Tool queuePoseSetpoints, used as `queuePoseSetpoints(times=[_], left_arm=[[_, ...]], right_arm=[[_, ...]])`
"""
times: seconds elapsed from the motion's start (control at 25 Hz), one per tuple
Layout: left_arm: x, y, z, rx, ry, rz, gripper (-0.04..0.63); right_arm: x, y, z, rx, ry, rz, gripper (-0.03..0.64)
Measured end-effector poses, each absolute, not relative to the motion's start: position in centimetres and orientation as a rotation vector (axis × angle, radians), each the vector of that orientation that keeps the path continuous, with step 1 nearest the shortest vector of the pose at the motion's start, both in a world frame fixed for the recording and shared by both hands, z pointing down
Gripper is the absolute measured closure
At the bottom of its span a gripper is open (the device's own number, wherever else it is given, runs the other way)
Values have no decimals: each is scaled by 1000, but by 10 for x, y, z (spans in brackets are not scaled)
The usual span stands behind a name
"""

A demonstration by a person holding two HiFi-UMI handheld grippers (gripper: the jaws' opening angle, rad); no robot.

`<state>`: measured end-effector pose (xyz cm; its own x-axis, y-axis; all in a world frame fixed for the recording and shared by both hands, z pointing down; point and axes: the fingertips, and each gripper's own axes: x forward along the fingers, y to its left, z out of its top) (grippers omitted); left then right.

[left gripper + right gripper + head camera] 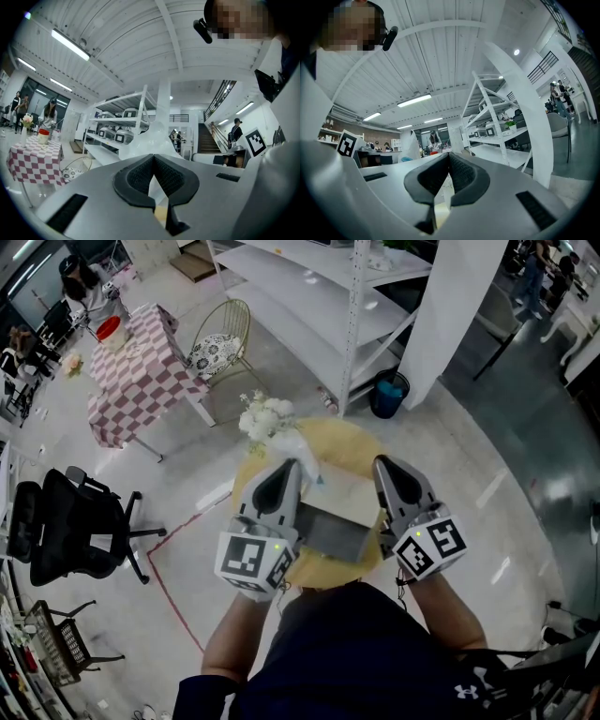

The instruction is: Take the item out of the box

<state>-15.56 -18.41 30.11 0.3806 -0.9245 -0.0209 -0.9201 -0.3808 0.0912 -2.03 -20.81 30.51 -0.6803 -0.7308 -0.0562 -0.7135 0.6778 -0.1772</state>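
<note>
The box (336,521) sits at the centre of the frame in the head view, on a round yellow surface (352,442). It is a low rectangular carton. The far part of its top is a pale cream panel, and a flat grey panel faces the person at the near side. The view is too small to show whether that grey panel is a flap or the inside of the box. No item inside it can be made out.

The left claw (289,468) lies along the box's left edge and the right claw (382,465) along its right edge, both pointing towards the top of the frame. Whether either one touches the carton cannot be told.

In the left gripper view the dark pads of the left claw (152,158) meet at their tips with nothing held between them. The right gripper view shows the right claw (449,154) closed the same way, tips together and empty.

At the upper left of the surface stands a bunch of white flowers (265,416), with a crumpled white wrapper (302,451) just beside it.

Further out on the floor are a white shelving rack (319,296), a blue bin (387,393) and a black office chair (66,526). A checked tablecloth (136,371) is at the upper left.
</note>
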Motion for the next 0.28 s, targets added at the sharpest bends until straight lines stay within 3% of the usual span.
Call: queuePoseSetpoints(times=[0.28], left_arm=[[-157,-183,304,2562,-1709,-102,578]], right_arm=[[-21,-206,309,-1200,2766,-213,609]])
